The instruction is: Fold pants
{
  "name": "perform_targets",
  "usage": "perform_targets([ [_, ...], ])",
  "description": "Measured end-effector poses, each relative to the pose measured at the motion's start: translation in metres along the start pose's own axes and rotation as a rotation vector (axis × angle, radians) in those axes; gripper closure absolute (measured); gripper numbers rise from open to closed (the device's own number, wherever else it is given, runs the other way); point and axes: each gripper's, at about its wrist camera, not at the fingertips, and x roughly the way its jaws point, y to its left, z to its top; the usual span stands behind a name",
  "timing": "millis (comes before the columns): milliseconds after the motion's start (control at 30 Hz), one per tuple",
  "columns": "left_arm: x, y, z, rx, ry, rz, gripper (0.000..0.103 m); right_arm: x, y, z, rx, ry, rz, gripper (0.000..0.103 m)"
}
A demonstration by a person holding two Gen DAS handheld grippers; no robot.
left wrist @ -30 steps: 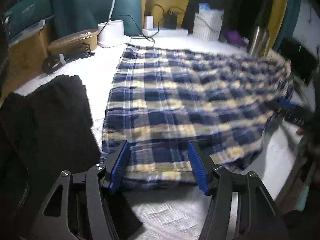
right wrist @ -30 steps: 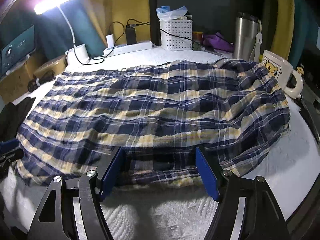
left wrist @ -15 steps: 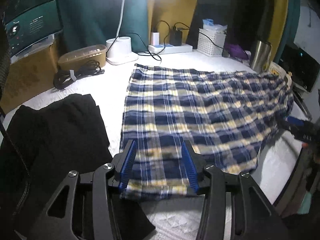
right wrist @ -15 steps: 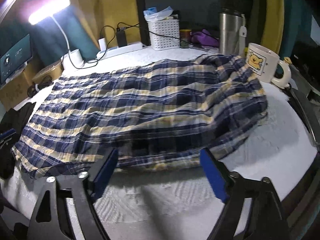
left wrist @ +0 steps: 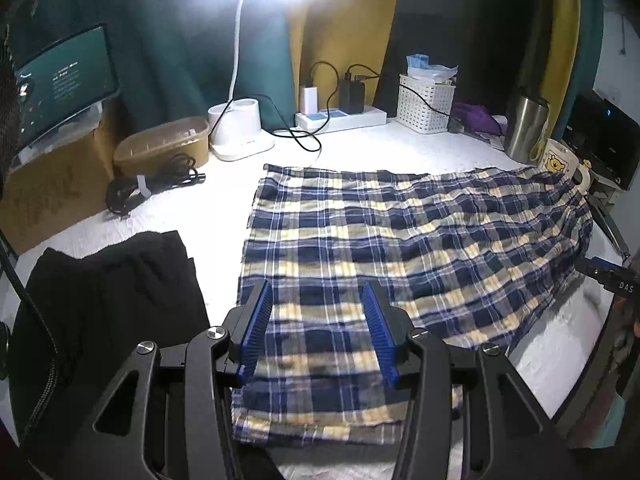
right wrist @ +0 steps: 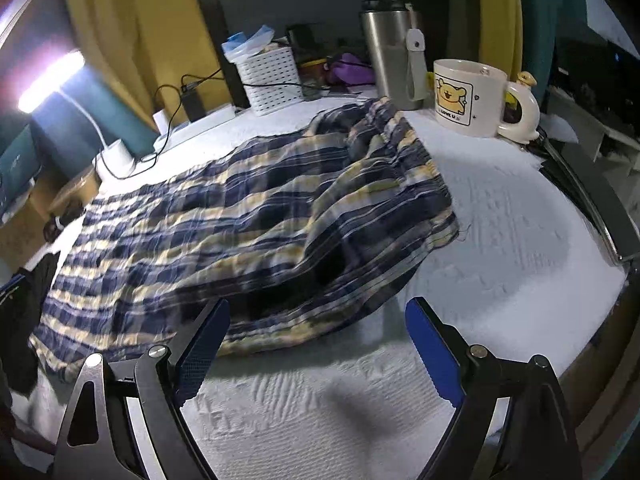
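The blue, navy and yellow plaid pants (left wrist: 400,248) lie spread on the white table, legs to the left, waistband at the right by the mug. They also show in the right wrist view (right wrist: 240,220). My left gripper (left wrist: 318,332) is open and empty, above the near left leg end. My right gripper (right wrist: 316,344) is wide open and empty, over bare white cloth in front of the waist end, not touching the pants. Its tip shows at the right edge of the left wrist view (left wrist: 608,276).
A black garment (left wrist: 112,292) lies left of the pants. A bear mug (right wrist: 468,96), steel tumbler (right wrist: 390,52) and white basket (right wrist: 272,80) stand at the back right. A lamp base (left wrist: 240,132), power strip (left wrist: 340,118), tan box (left wrist: 164,144) and coiled cable (left wrist: 152,188) are at the back left.
Both grippers have pulled back and risen from the pants' near edge. The left jaws have narrowed somewhat; the right jaws have widened and swung toward the waist end.
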Motion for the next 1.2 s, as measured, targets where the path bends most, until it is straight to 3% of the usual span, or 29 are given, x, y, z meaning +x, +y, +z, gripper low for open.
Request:
perform_targets([
  [333,0.011,-0.008,0.019,-0.011,0.008,0.018,0.056,0.015,-0.016,0.014,0.078,0.020,0.077,0.012],
  [1200,0.056,0.025,0.036,-0.050,0.076,0.070,0.055,0.053,-0.023,0.049,0.120,0.022,0.091,0.012],
])
